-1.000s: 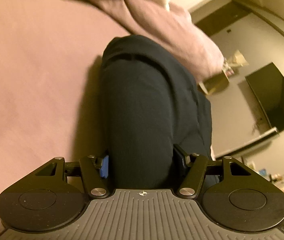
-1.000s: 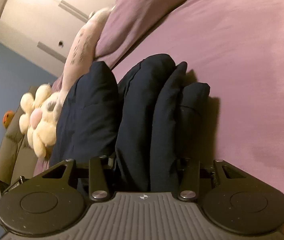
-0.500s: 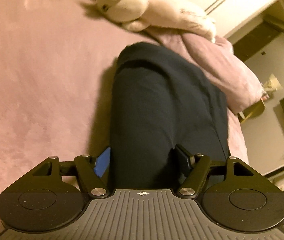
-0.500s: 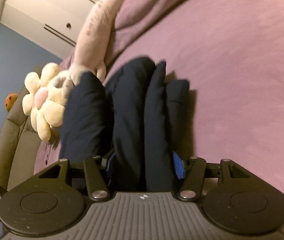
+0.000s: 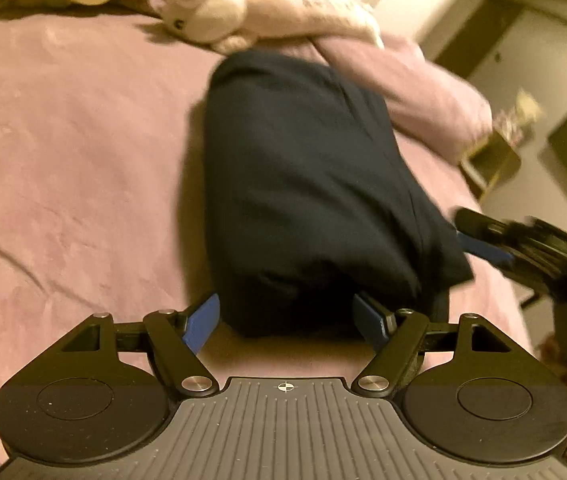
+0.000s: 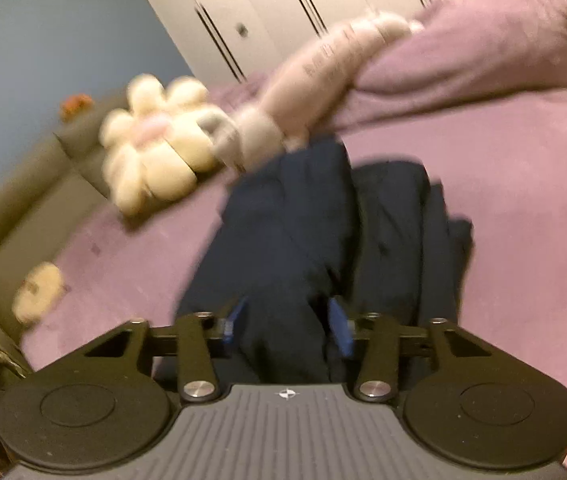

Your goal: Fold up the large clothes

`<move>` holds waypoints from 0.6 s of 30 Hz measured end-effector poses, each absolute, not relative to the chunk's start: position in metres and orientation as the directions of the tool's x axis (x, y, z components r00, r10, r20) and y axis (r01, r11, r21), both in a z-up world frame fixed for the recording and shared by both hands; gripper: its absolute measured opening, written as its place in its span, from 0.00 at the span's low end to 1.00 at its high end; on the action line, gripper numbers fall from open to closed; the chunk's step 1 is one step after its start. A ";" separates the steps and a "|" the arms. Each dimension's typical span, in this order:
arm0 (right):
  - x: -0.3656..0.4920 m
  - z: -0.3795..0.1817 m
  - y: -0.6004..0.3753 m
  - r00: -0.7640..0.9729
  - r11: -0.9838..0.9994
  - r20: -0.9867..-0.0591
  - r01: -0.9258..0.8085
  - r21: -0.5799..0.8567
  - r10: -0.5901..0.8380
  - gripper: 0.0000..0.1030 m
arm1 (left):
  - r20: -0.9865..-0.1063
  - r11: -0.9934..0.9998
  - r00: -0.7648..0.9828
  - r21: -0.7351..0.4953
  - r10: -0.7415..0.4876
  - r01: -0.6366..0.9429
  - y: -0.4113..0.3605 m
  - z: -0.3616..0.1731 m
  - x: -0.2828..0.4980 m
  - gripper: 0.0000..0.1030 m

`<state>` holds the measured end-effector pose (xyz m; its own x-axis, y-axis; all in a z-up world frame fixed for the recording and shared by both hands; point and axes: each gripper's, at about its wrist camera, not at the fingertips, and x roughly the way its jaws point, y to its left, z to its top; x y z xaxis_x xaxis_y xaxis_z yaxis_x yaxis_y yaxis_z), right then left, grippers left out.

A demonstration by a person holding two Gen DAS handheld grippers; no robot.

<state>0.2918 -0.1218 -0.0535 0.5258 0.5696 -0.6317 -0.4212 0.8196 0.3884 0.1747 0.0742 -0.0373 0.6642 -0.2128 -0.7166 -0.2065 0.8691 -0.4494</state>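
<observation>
A dark navy garment (image 5: 303, 184), folded into a thick bundle, lies on the purple bed cover (image 5: 63, 160). My left gripper (image 5: 285, 320) sits at the bundle's near end. Its jaws are opening, and the blue pads (image 5: 203, 320) stand just off the cloth on both sides. In the right wrist view the garment (image 6: 295, 240) shows several upright folds. My right gripper (image 6: 287, 320) is closing, and its blue pads (image 6: 339, 320) pinch the left fold. The right gripper (image 5: 483, 248) also appears blurred at the bundle's right side in the left wrist view.
A cream flower plush (image 6: 155, 148) and a long pink plush (image 5: 211, 20) lie just beyond the garment. A purple pillow (image 6: 463, 60) is behind them. A small cream toy (image 6: 37, 292) sits near the bed's left edge. White wardrobe doors (image 6: 283, 8) stand behind the bed.
The left gripper has drawn back with its jaws widening, so the bed now shows in front of it. The right gripper's jaws widened, then narrowed onto one fold, and its view rolled.
</observation>
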 end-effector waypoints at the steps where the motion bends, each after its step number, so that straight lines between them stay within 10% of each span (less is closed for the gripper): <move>1: 0.291 -0.059 -0.119 0.529 0.836 -0.651 -0.407 0.368 0.544 0.28 | -0.730 0.883 0.653 -0.423 -0.201 -0.201 0.068 -0.039 0.178 0.77; 9: 0.282 -0.090 -0.143 0.537 0.870 -0.686 -0.282 0.404 0.492 0.14 | -0.797 0.927 0.603 -0.235 -0.012 -0.293 0.057 -0.063 0.198 0.78; 18: 0.278 -0.097 -0.144 0.523 0.868 -0.694 -0.278 0.410 0.495 0.15 | -0.831 0.851 0.527 -0.399 -0.179 -0.340 0.104 -0.066 0.170 0.67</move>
